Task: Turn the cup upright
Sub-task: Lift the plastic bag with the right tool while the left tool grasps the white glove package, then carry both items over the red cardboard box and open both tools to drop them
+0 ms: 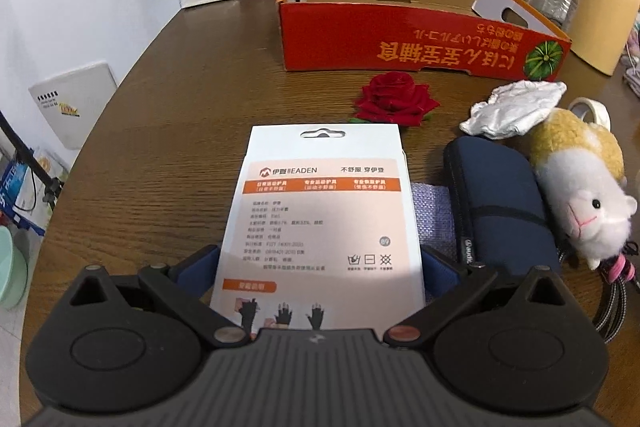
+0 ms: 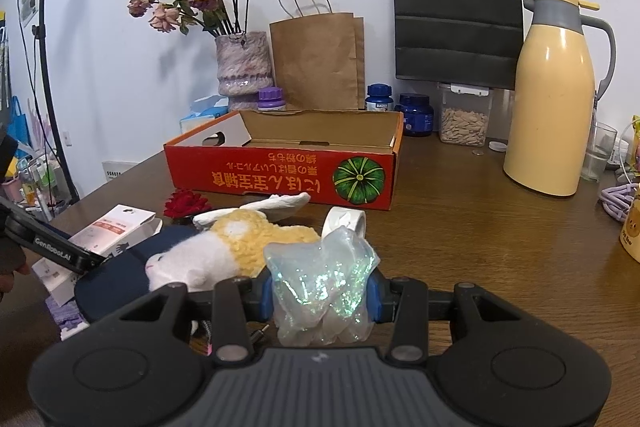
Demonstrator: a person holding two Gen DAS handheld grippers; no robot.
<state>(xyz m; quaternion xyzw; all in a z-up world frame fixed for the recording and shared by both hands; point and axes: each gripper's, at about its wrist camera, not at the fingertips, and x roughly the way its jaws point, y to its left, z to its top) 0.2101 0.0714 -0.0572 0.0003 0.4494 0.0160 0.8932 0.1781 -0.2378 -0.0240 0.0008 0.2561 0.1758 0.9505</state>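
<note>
Left wrist view: the left gripper (image 1: 320, 263) has its fingers closed on a white glove package (image 1: 320, 215) above the worktop (image 1: 180, 107); no cup shows.

Right wrist view: the right gripper (image 2: 320, 297) clamps an iridescent plastic cup (image 2: 320, 291), long axis roughly vertical; I cannot tell where its mouth faces. The flip seems in hand; next comes setting it down mouth-up.

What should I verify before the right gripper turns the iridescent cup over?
1. Right gripper shut on the iridescent cup: ok.
2. Which way the cup's opening faces: cannot tell.
3. Bare table to the right for set-down: ok.
4. Room on the cup's left: not ok, the plush toy lies close beside it.
5. Left gripper out of the way, shut on the white package: ok.
</note>
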